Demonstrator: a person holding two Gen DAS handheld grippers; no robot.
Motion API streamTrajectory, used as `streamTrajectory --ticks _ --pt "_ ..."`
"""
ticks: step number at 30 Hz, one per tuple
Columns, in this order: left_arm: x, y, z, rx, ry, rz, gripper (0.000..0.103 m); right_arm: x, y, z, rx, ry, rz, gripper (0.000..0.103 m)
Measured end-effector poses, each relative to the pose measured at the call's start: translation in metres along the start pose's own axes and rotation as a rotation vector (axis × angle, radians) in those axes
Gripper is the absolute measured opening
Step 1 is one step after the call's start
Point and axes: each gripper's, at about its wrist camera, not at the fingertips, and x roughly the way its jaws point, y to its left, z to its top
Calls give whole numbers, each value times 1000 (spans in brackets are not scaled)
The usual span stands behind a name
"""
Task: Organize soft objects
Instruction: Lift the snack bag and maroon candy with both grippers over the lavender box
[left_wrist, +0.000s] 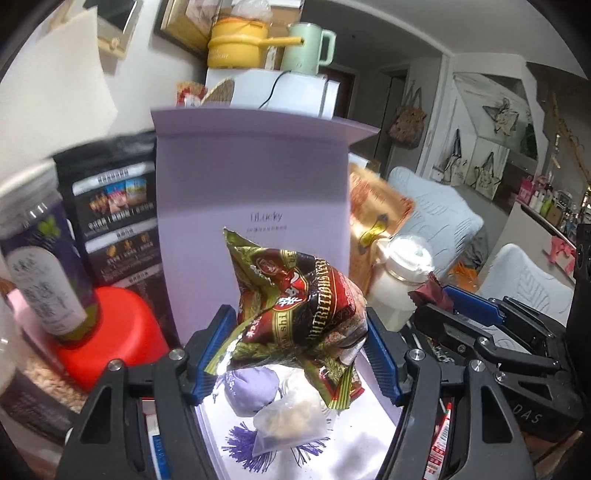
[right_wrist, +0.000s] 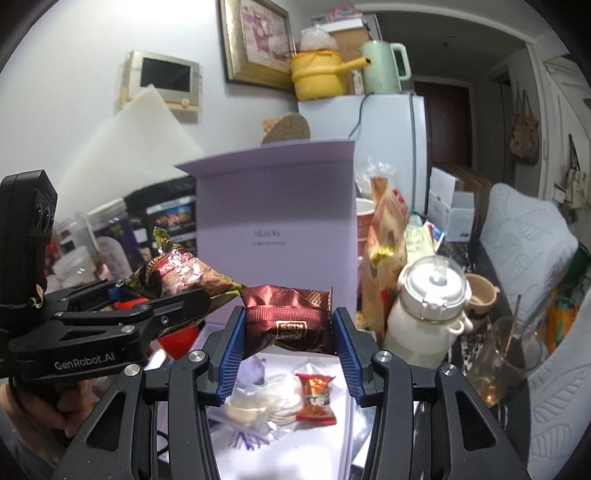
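Pinched in the left claw (left_wrist: 301, 345), a crumpled green-and-red foil snack packet (left_wrist: 295, 306) hangs over the open lilac cardboard box (left_wrist: 251, 177); the right claw (right_wrist: 288, 332) grips a brown foil pouch (right_wrist: 291, 317). Both look light, crinkly and slippery, best held mid-body. Only the right view shows the small red sachet (right_wrist: 316, 400) below.
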Motion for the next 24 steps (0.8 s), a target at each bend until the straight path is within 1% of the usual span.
streamTrajectory --ticks 3,10,14,21,24 --pt "15 3 -4 3 31 28 68 17 -7 -3 5 35 -9 46" --pt "49 7 -18 -1 132 59 68 47 -19 -14 -2 115 -27 46" --pt "62 11 -23 -10 172 54 68 61 -19 -20 -9 144 -37 46" --pt "83 16 -31 1 243 101 68 80 -23 -30 -11 179 -50 46" --pt "91 16 -36 -1 279 100 68 87 -24 -35 -9 203 -56 46"
